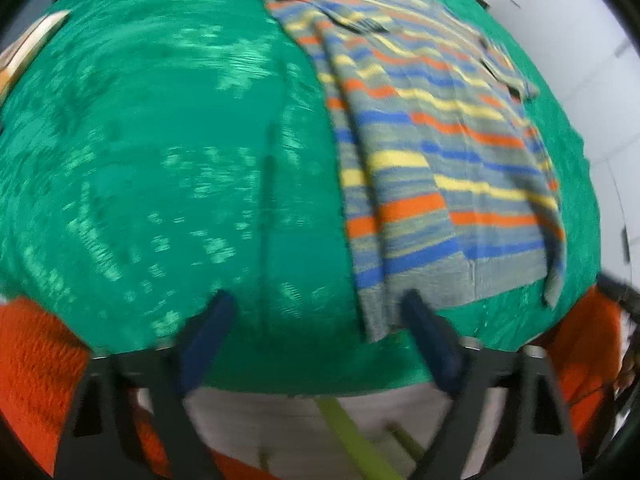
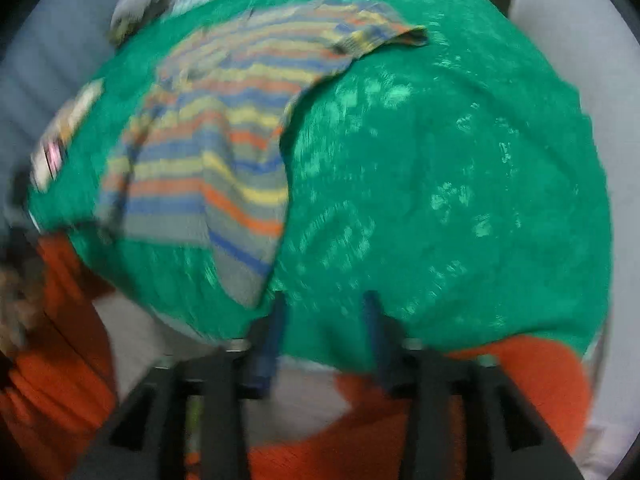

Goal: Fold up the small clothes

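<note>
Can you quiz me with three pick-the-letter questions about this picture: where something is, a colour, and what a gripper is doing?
1. Where does the striped shirt lie?
A. On the green cloth
B. On the floor
C. In a basket

2. Which colour is missing from the shirt's stripes?
A. Orange
B. Pink
C. Yellow

3. What is between the fingers of the right gripper?
A. A sock
B. The shirt's sleeve
C. Nothing

Answers:
1 A: green cloth shows all round the shirt.
2 B: the stripes are orange, yellow, blue and grey.
3 C: only green cloth shows in the gap, with the shirt off to one side.
</note>
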`<state>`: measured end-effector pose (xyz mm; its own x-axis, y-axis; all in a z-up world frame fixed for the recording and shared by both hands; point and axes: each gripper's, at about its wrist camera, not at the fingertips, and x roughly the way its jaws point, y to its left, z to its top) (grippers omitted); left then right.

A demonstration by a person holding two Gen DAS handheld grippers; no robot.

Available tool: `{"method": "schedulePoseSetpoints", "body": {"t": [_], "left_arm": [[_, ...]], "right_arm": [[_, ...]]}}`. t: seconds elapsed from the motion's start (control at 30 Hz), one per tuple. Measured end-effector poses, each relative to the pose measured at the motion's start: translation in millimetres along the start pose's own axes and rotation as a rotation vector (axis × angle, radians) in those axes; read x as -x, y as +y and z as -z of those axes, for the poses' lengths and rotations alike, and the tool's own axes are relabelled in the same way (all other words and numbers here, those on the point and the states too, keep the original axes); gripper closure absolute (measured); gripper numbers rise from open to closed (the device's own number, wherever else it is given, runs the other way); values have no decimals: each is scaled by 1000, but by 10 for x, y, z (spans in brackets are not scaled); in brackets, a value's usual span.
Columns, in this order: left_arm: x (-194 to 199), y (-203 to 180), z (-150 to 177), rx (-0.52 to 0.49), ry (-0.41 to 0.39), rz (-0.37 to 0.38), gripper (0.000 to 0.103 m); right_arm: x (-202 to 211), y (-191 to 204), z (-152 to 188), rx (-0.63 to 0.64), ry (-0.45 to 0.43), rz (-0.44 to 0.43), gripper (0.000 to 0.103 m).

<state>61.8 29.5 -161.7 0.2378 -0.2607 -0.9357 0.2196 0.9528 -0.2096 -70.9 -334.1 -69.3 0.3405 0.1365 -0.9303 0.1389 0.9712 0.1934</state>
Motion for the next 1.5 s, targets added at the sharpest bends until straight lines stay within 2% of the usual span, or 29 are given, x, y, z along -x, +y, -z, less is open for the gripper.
{"method": "schedulePoseSetpoints", "body": {"t": [0.07, 0.13, 0.17, 0.2, 0.23, 0.27, 0.33, 0.43, 0.53, 0.6, 0.67, 0.7, 0.73, 0.77, 0.8, 0.83, 0.87, 0.9, 0.93, 0.97, 1.03, 1.13, 1.23, 1.3, 1.37, 1.43, 1.5], "left_arm": [[-67, -66, 2, -16, -8, -1, 30], [-76, -80, 9, -22, -26, -12, 31], [-66, -97, 18, -34, -39, -14, 42], [-55, -111, 19, -49, -48, 11, 58], [-44, -155, 22, -78, -44, 68, 92], [-37, -205, 21, -98, -40, 80, 98], [58, -247, 33, -148, -54, 48, 99], [282, -66, 36, -127, -78, 27, 99], [373, 155, 58, -114, -77, -64, 100], [347, 229, 47, -120, -62, -92, 100], [297, 298, 50, -96, -37, -59, 97], [274, 322, 48, -76, -31, -38, 92], [249, 344, 40, -55, -28, -7, 77], [231, 362, 32, -40, -32, 7, 49], [212, 384, 28, -29, -41, 6, 38], [189, 373, 13, -19, -55, 10, 32], [147, 339, -5, -19, -54, 39, 42], [119, 308, -3, -23, -42, 68, 61], [54, 242, -19, -30, -15, 84, 94], [3, 187, -50, -37, 3, 75, 96], [77, 124, -86, -47, -23, 32, 97], [504, 279, -48, 21, -111, 12, 98], [780, 388, 39, 59, -160, -34, 98], [674, 329, 73, 46, -128, -142, 98], [328, 259, 74, 18, -35, -249, 98], [15, 225, 80, 13, 56, -273, 97], [-48, 161, 90, -31, 63, -315, 94]], "right_arm": [[-19, -51, -52, -70, -43, -97, 50], [-240, -45, -175, -148, -47, -192, 50], [-455, 28, -230, -184, -18, -236, 51], [-609, 41, -247, -205, 25, -285, 56], [-822, 109, -237, -217, 100, -360, 82], [-938, 178, -212, -211, 138, -406, 97], [-999, 284, -198, -183, 148, -417, 98], [-683, 224, -208, -174, 85, -387, 98], [-328, 113, -208, -114, 42, -216, 97], [-315, 98, -219, -78, 53, -104, 98], [-444, 131, -260, -85, 77, -105, 98], [-516, 173, -269, -83, 88, -99, 98], [-605, 224, -279, -85, 90, -92, 97], [-674, 256, -284, -95, 93, -95, 97], [-752, 271, -280, -107, 97, -102, 97], [-789, 263, -260, -125, 98, -110, 95], [-828, 256, -259, -153, 93, -123, 95], [-843, 228, -262, -167, 93, -136, 95], [-832, 192, -240, -178, 94, -156, 95], [-814, 168, -219, -172, 95, -172, 97], [-765, 178, -222, -135, 93, -164, 98], [-488, 144, -233, -98, 67, -89, 98], [-167, 120, -215, -83, 37, -99, 98], [-156, 230, -202, -57, 47, -91, 98], [-438, 374, -169, -21, 119, -58, 98], [-796, 399, -101, -13, 201, -13, 98], [-994, 387, -74, -37, 225, -1, 98]]}}
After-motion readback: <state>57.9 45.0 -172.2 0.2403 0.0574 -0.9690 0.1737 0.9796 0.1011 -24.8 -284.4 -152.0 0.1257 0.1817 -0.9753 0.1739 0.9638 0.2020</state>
